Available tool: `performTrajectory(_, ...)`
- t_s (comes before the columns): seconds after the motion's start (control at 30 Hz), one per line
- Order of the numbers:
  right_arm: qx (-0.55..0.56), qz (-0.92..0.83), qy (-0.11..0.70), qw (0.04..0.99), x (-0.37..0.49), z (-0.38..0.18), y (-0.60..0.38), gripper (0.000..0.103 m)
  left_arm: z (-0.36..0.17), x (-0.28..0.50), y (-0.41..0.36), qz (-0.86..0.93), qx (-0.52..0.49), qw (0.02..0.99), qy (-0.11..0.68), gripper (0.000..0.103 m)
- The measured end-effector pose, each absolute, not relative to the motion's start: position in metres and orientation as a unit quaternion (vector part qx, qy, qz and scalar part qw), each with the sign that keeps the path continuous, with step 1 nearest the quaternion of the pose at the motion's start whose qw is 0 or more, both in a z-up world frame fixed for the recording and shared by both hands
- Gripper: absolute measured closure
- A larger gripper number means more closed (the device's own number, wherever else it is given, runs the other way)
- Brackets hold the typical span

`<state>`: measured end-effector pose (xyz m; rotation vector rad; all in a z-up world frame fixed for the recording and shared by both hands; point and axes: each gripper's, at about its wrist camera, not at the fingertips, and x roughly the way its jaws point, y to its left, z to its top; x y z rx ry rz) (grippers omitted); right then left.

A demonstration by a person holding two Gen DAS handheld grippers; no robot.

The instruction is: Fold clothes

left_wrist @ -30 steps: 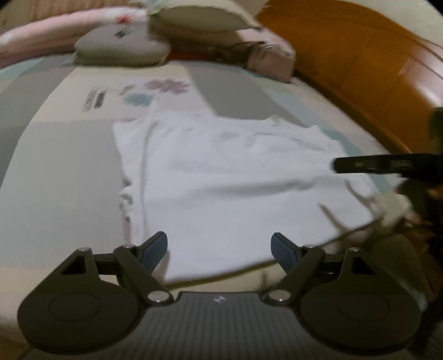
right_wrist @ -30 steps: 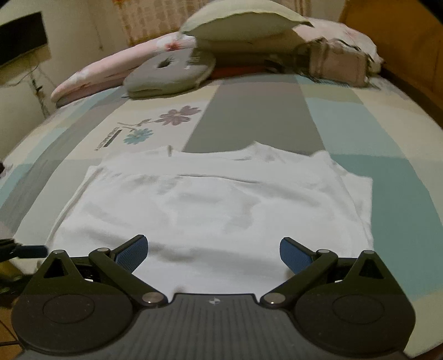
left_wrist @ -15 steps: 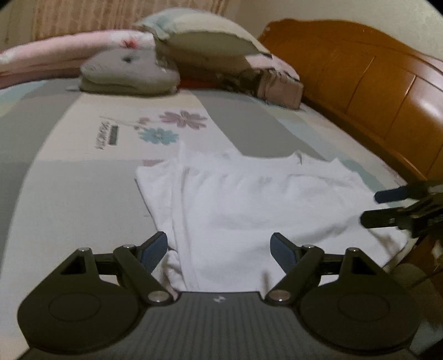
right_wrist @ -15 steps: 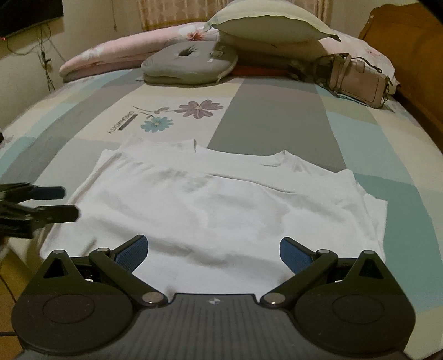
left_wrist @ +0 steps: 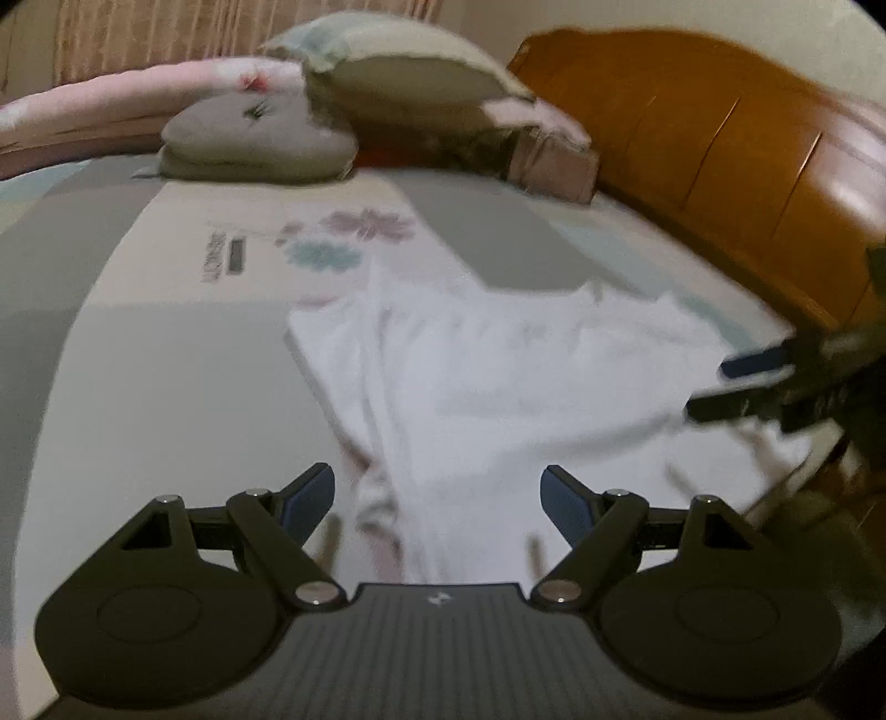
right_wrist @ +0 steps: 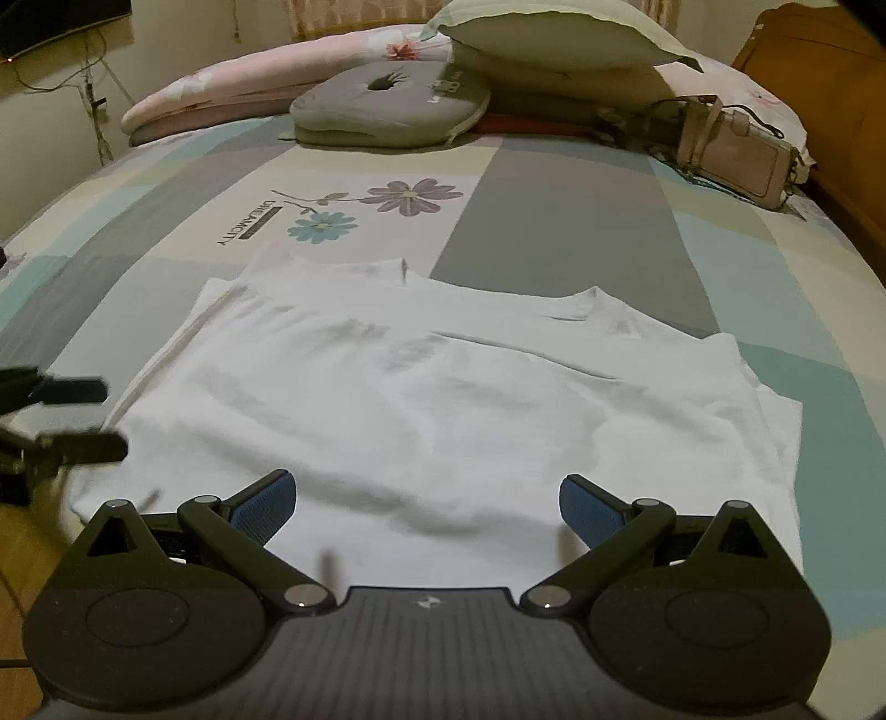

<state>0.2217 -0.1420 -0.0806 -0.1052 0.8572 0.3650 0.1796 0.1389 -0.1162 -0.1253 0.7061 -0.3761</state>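
White shirt (right_wrist: 443, 399) lies spread on the bed (right_wrist: 554, 221), near edge w/ both tools at it; far edge looks doubled over, so could be mid-fold or just laid out w/ a flap turned, can't tell which. Left gripper (left_wrist: 437, 498) is spread wide, nothing btwn its pads, over the shirt's left side where the cloth is bunched into a ridge. Right gripper (right_wrist: 426, 501) also wide & empty, low over the near hem. Judgement: whichever grab comes, pinch both layers at the corners, same level on each side, lift together so the hem stays straight; smooth that left ridge or the crease sets crooked. Thin cloth, will sag & slip if pinched shallow. Bedspread is soft, patchwork grey/teal/cream w/ flower print (right_wrist: 412, 196), so it gives under pressure. Pillows (right_wrist: 554, 39), grey cushion (right_wrist: 387, 111) & a handbag (right_wrist: 736, 160) sit well apart at the far end; wooden headboard (left_wrist: 720, 166) on the right.
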Motion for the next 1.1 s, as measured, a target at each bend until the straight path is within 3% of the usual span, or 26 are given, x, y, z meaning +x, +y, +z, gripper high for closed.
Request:
performTrajectory(0.17, -0.06, 0.176, 0.406, 0.895, 0.217, -0.077, -0.141, 0.0, -0.123, 0.186, 0.125, -0.22, -0.048, 0.907, 0.356, 0.021)
performTrajectory(0.37, -0.046, 0.177, 0.411, 0.893, 0.22, -0.083, -0.144, 0.0, -0.126, 0.181, 0.13, -0.139, 0.009, 0.91, 0.391, 0.022)
performTrajectory(0.57, -0.035, 0.178, 0.417, 0.891, 0.222, -0.088, -0.146, 0.0, -0.102, 0.189, 0.132, -0.196, -0.038, 0.921, 0.336, 0.019)
performTrajectory(0.8, -0.033, 0.174, 0.415, 0.892, 0.221, -0.087, -0.153, 0.0, -0.127, 0.217, 0.12, -0.109, -0.005, 0.91, 0.4, 0.02)
performTrajectory(1.1, 0.002, 0.129, 0.392, 0.911, 0.221, -0.082, -0.193, 0.0, -0.078, 0.2, 0.096, -0.19, -0.006, 0.93, 0.316, 0.014)
